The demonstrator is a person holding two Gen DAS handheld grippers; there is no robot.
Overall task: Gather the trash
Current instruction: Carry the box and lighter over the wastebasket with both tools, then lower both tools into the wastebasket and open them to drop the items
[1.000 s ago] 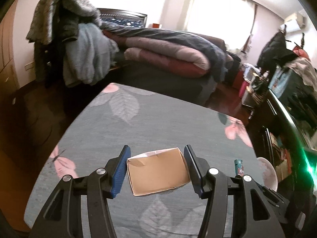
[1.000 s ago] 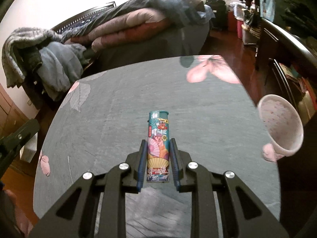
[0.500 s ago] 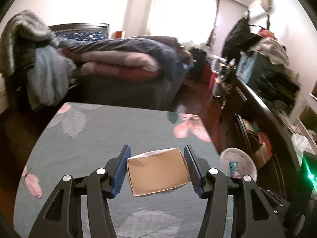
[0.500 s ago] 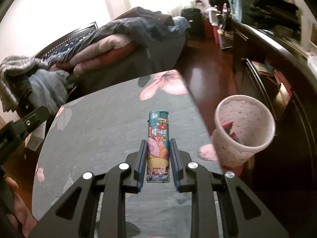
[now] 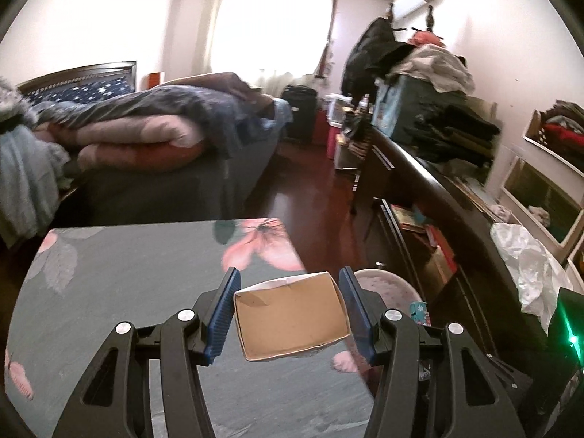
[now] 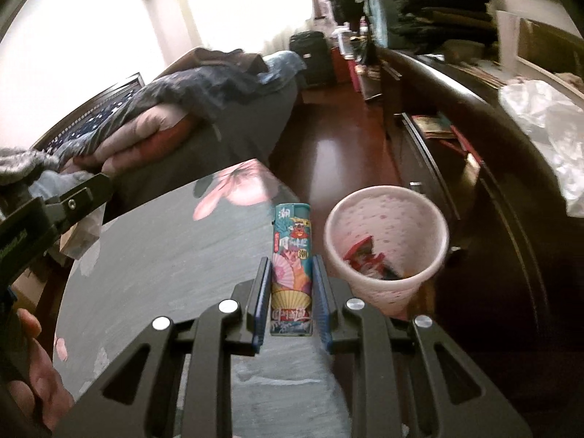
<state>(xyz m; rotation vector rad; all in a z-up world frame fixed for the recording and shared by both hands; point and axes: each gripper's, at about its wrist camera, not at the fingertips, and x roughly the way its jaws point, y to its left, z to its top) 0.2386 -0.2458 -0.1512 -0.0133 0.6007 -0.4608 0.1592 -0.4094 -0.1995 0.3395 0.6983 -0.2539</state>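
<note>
a: why hold both so high?
b: my right gripper (image 6: pixel 291 294) pinches the lighter (image 6: pixel 292 268) at frame centre, just left of the bin (image 6: pixel 387 252). my left gripper (image 5: pixel 288 315) clamps the box (image 5: pixel 290 319) at lower centre, ready to drop in.

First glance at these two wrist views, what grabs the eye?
The colourful lighter clamped upright in the right gripper, just left of the pink bin with red wrappers inside. In the left view, the open cardboard box held between the left gripper fingers above the floral table.
</note>
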